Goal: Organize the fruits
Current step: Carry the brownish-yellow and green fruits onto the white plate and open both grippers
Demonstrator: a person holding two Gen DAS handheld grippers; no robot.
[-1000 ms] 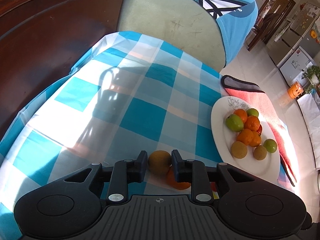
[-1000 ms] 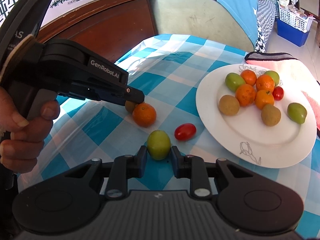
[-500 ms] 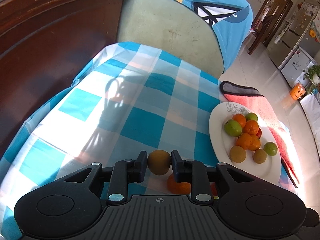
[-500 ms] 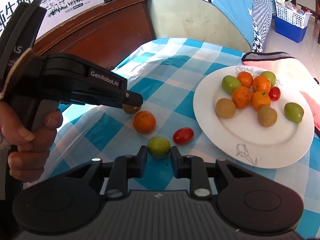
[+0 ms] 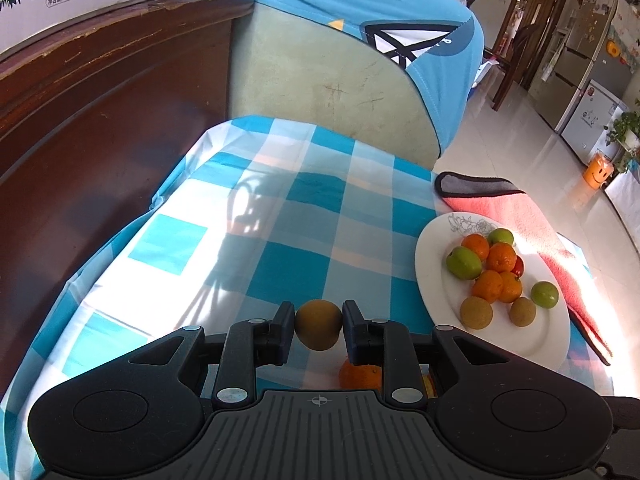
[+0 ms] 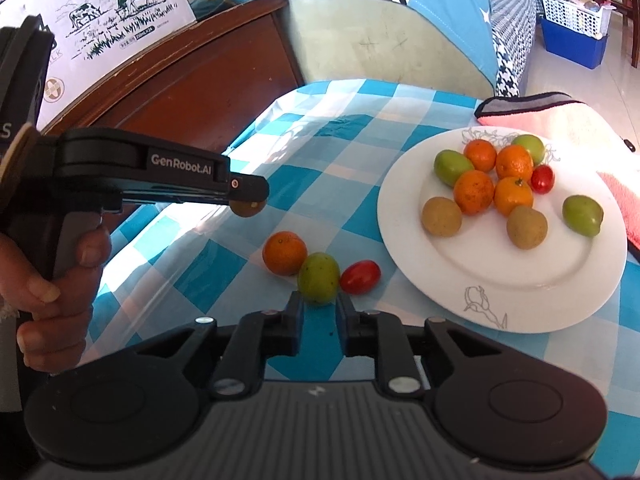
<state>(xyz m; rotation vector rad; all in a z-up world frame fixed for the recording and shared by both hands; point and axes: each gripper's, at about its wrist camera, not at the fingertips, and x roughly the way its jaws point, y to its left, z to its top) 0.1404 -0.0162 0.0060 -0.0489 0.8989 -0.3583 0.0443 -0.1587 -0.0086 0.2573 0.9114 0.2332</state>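
My left gripper (image 5: 319, 325) is shut on a brown round fruit (image 5: 319, 324) and holds it above the checked tablecloth; it also shows in the right wrist view (image 6: 248, 204) with the fruit (image 6: 249, 209) at its tip. My right gripper (image 6: 319, 309) is open and empty, just behind a green fruit (image 6: 319, 278) on the cloth. An orange (image 6: 285, 253) and a red tomato (image 6: 360, 277) lie beside the green fruit. A white plate (image 6: 520, 300) to the right holds several oranges, green and brown fruits and one tomato.
A pink towel (image 6: 568, 116) lies behind and right of the plate. A dark wooden cabinet (image 6: 192, 80) borders the table's left side, with a milk carton box (image 6: 108, 12) on it. A chair with a blue cover (image 5: 360, 52) stands behind the table.
My left gripper has lifted the brown fruit up off the cloth. My right gripper has drawn back from the green fruit, which stays on the cloth.
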